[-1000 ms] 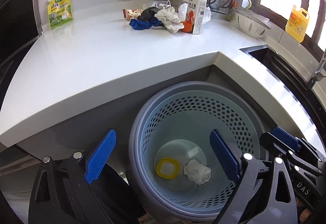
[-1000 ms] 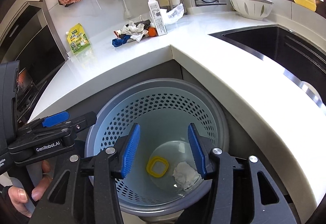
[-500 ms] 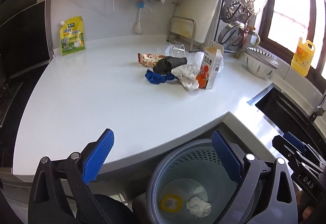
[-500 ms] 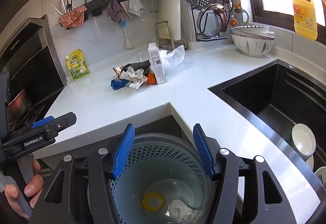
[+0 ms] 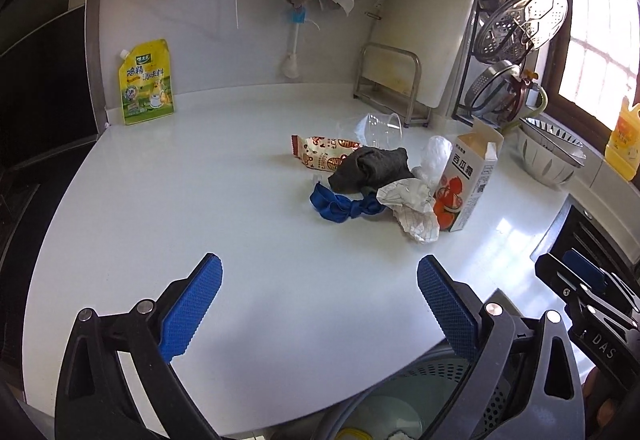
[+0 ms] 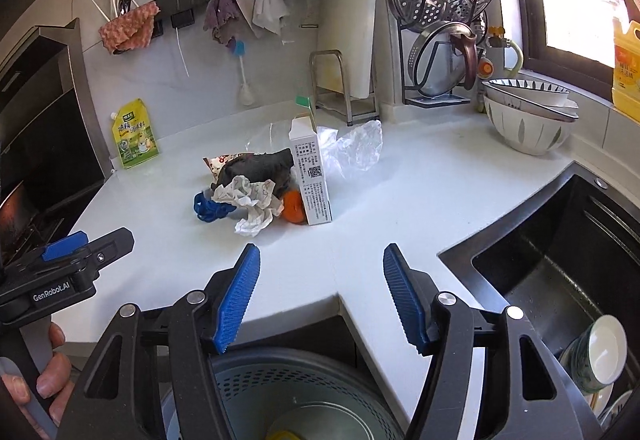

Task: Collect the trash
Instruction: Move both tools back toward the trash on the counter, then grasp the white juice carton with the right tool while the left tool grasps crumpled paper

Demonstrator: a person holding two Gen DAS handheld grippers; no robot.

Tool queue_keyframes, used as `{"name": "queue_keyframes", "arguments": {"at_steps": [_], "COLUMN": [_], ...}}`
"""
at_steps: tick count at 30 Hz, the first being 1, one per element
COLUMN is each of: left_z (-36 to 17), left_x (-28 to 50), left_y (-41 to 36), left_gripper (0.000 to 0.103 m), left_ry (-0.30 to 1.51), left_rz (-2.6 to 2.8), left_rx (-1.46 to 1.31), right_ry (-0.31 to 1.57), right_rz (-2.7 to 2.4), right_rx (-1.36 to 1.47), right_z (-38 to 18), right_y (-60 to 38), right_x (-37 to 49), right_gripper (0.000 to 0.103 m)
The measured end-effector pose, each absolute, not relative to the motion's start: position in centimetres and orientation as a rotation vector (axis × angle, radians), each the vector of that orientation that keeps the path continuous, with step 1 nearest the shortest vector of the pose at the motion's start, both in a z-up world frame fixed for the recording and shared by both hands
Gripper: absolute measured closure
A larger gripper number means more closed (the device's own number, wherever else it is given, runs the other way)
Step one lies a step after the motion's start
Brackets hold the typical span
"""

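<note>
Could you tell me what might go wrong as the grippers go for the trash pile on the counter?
The upright carton stands against the crumpled paper and orange piece; pulling either could tip it. The pieces overlap, so the open right hand-held gripper may drag the blue scrap or dark cloth along. The bin sits below the counter edge; a loose piece could miss it.

One carton [image 5: 466,183], one crumpled paper [image 5: 412,205], one yellow pouch [image 5: 146,81], three hanging cloths (on rail), two stacked bowls [image 6: 526,115]
</note>
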State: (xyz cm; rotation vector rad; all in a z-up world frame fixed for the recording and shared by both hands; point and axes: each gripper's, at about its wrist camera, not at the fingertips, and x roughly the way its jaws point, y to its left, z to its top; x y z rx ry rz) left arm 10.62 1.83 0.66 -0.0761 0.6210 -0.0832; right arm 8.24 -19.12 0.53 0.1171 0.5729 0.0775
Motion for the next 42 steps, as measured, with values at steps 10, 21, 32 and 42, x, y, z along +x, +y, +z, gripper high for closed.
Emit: {"name": "queue_keyframes", "arguments": {"at_steps": [10, 21, 32, 42], "left_z": [-1.0, -1.9, -2.1, -2.1], "left_x": [15.8, 18.5, 18.8, 18.6], "left_y": [0.6, -0.1, 0.0, -1.2], "left_gripper": [0.007, 0.007, 0.007, 0.007], "left_ry": [0.662, 0.699, 0.705, 0.714], "left_rz": [-0.063, -0.071, -0.068, -0.081], "left_rx": [-0.060, -0.066, -0.084, -0.077], "right_ry": [0.595, 0.609, 0.616, 0.609], "right_rz": [0.059, 0.072, 0.088, 0.081], "right_rx": [0.116, 0.124, 0.089, 0.112], "right_z": [-0.5, -1.3, -1.2, -1.1], "right_y": [-19.1, -18.3, -17.0, -18.0], "right_x": [14.5, 18.6, 20.4, 19.9], "right_gripper": [0.041, 0.041, 0.053, 0.077]}}
